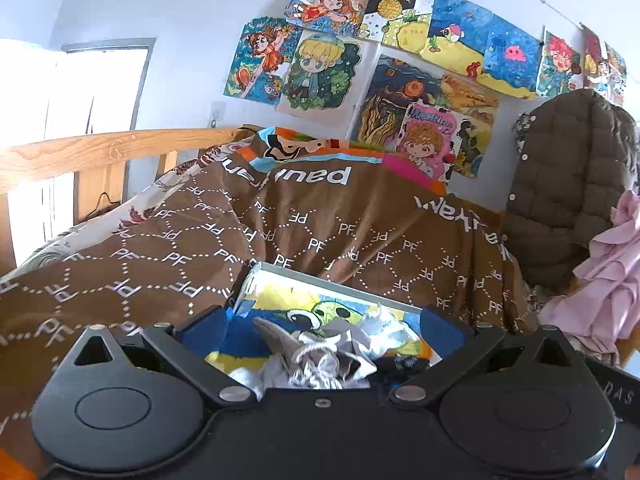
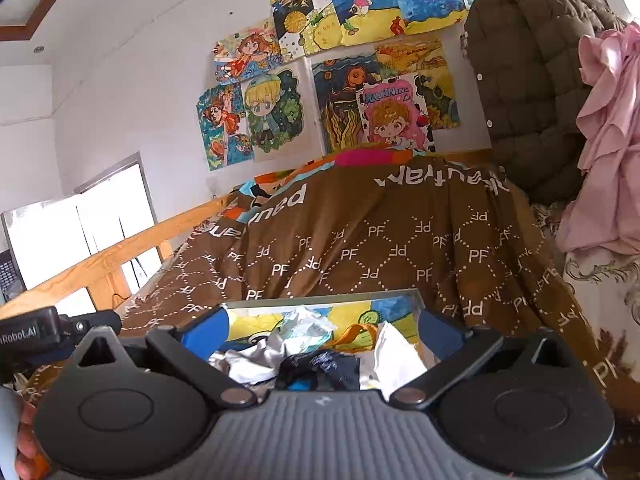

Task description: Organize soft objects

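Note:
A storage box with a cartoon print, its rim (image 1: pixel 332 284) (image 2: pixel 320 295) pale, sits on the brown "PF" blanket (image 1: pixel 320 232) (image 2: pixel 380 248). Inside lie several soft items: a grey cloth with a white cord (image 1: pixel 316 354), a white cloth (image 2: pixel 256 360), a dark sock (image 2: pixel 320 368) and a crumpled pale-blue piece (image 2: pixel 308 328). My left gripper (image 1: pixel 324 316) hovers above the box's near side, jaws spread wide and empty. Beside it, my right gripper (image 2: pixel 322 316) is also open over the box, with nothing between its blue fingers (image 2: pixel 208 330). The left gripper's body (image 2: pixel 60 332) shows at the right wrist view's left edge.
A wooden bed rail (image 1: pixel 100 152) (image 2: pixel 120 248) runs along the left. A brown quilted jacket (image 1: pixel 560 184) (image 2: pixel 528 60) and a pink garment (image 1: pixel 600 280) (image 2: pixel 608 140) hang at the right. Children's drawings (image 1: pixel 360 60) cover the wall behind. A hand (image 2: pixel 24 432) shows at bottom left.

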The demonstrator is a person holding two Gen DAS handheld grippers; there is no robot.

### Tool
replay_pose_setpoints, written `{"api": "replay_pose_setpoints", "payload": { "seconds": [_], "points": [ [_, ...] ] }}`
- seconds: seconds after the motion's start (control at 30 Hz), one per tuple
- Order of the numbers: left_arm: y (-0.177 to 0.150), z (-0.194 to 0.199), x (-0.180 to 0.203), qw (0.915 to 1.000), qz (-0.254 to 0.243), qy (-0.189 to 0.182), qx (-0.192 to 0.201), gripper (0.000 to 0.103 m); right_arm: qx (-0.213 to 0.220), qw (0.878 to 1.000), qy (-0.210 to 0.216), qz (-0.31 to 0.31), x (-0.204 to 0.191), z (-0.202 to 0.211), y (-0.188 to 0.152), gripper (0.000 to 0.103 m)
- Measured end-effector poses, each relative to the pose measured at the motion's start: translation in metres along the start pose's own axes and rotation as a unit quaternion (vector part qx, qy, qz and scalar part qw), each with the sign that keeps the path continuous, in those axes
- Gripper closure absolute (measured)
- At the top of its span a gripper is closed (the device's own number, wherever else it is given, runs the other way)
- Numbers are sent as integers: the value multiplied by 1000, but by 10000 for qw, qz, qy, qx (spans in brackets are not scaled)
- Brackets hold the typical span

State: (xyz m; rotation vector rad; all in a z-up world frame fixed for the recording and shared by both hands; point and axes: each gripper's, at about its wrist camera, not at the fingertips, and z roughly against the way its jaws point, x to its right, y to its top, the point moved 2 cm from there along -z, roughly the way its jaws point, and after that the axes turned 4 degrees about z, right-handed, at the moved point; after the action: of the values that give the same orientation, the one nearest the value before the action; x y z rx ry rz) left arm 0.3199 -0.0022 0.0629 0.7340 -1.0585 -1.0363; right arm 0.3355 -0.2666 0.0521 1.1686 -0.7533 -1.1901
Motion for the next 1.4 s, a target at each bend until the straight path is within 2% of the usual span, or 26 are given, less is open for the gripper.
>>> {"api": "replay_pose_setpoints", "payload": {
  "seconds": [0.27, 0.53, 0.97, 1.27, 1.4],
  "points": [
    [-13, 41, -9, 9999, 100, -113, -62, 1, 91, 9996, -130, 224, -18, 45, -6, 0],
    [-29, 70, -16, 9999, -113, 23, -41, 1, 68, 9993, -199, 295, -34, 76, -23, 0],
    [-44, 109, -36, 9996, -261, 96, -13, 1, -120, 9991, -229, 330, -43, 96, -45, 0],
    [-68, 130, -41, 9988, -441, 181, 151, 1, -254, 9985, -260, 407, -49, 109, -67, 0],
    [-84, 136, -42, 9990, -442, 64, 83, 1, -318, 9982, -288, 423, -51, 114, -78, 0]
  ]
}}
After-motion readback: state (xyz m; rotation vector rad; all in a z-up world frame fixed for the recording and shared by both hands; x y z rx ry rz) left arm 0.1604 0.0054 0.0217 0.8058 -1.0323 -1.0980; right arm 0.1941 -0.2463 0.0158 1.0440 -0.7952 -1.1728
